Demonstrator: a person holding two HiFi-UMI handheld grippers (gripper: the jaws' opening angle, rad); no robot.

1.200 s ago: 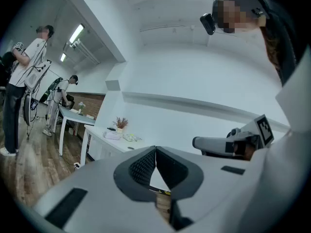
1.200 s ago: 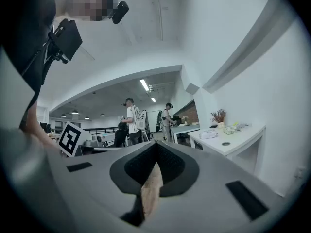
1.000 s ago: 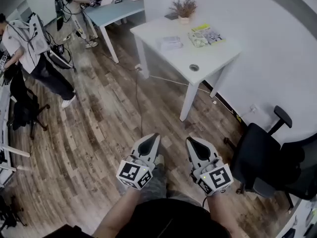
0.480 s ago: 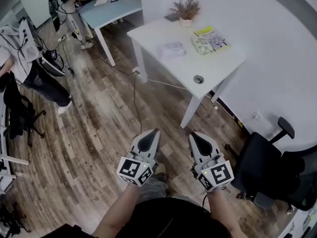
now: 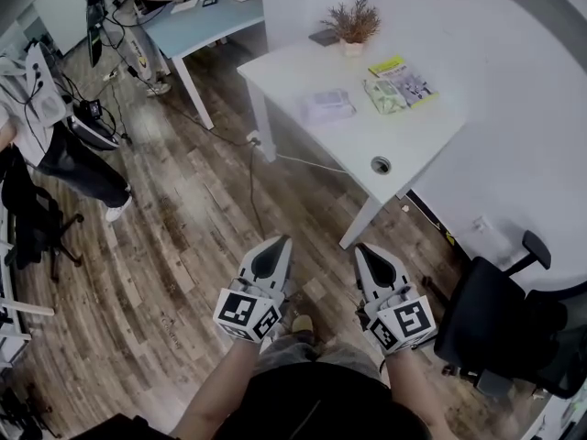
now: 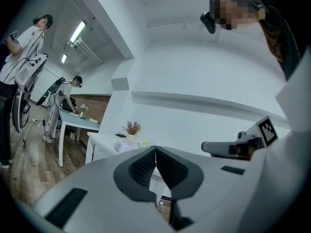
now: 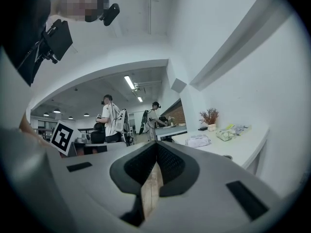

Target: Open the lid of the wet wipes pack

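The wet wipes pack (image 5: 328, 104), pale and flat with its lid down, lies on the white table (image 5: 413, 140) far ahead of both grippers. It also shows small in the left gripper view (image 6: 126, 147) and in the right gripper view (image 7: 198, 140). My left gripper (image 5: 278, 244) and right gripper (image 5: 371, 251) are held side by side over the wooden floor, short of the table's near corner. They point level toward the table. Both are shut with nothing between the jaws (image 6: 155, 149) (image 7: 156, 147).
On the table lie a greenish pack (image 5: 385, 94), a booklet (image 5: 405, 78), a dried plant in a pot (image 5: 353, 26) and a cable hole (image 5: 380, 164). A black office chair (image 5: 500, 324) stands at the right. A person (image 5: 41, 108) and a blue table (image 5: 206, 21) are at the left.
The table and wipes pack have come nearer and lower in the head view as I walk forward. Both grippers stay shut and side by side.
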